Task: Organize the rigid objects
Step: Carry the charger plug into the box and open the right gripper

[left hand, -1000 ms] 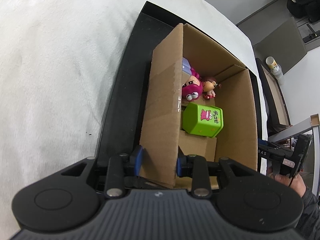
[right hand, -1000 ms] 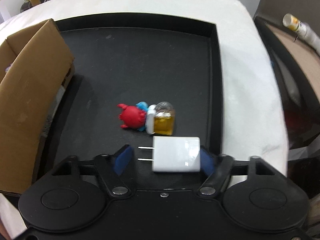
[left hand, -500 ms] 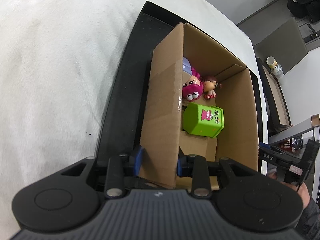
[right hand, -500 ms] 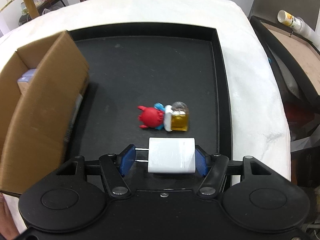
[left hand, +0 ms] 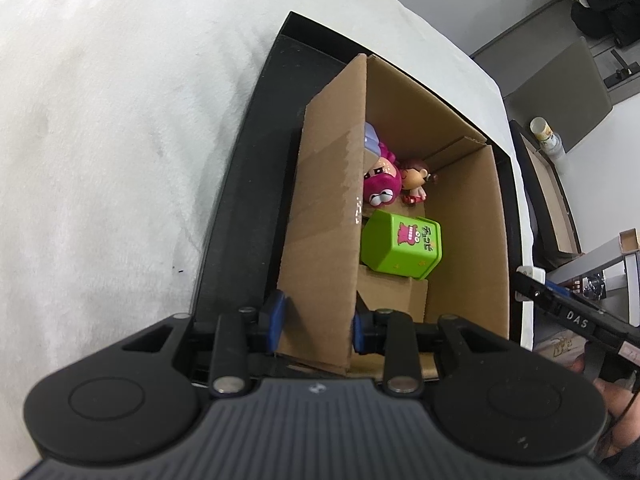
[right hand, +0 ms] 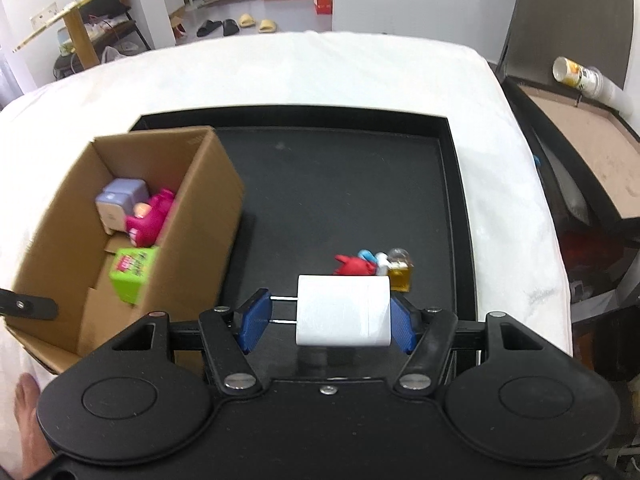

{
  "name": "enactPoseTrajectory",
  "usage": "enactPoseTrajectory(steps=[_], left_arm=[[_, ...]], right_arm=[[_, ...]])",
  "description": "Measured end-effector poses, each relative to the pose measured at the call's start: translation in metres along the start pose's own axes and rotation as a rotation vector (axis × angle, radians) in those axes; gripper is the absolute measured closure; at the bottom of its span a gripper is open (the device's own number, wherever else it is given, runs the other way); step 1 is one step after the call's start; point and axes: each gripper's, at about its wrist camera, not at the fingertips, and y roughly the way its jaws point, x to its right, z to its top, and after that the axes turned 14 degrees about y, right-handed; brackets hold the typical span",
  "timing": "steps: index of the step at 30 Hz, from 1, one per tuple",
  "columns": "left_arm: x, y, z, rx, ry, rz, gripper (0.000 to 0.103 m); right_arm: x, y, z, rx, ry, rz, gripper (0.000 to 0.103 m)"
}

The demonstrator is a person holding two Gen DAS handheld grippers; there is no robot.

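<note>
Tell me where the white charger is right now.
In the right wrist view, the white charger sits gripped in the right gripper, above the black tray, right of the cardboard box.

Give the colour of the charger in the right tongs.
White charger; right wrist view.

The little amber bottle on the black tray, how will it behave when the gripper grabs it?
The amber bottle looks like glass: probably rigid, slick, somewhat fragile. It lies against the red toy, so closing pads may nudge both. Its round cap suggests it could roll.
</note>
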Motion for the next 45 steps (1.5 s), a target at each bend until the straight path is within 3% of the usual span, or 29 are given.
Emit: enactPoseTrajectory(steps=[28, 36, 45], left_arm=[[-0.008, -0.005, -0.004, 0.021, -0.007, -0.053, 0.074], [-0.009, -0.004, -0.004, 0.021, 0.007, -0.063, 0.074], [-0.012, -0.005, -0.005, 0.023, 0.019, -0.075, 0.074]], right_arm=[[-0.080, -0.040, 0.036, 0.099, -0.047, 0.149, 0.042], [-0.117, -0.026, 0.032, 0.064, -0.079, 0.207, 0.042], [-0.143, 0.004, 0.014, -0.015, -0.047, 0.188, 0.042]])
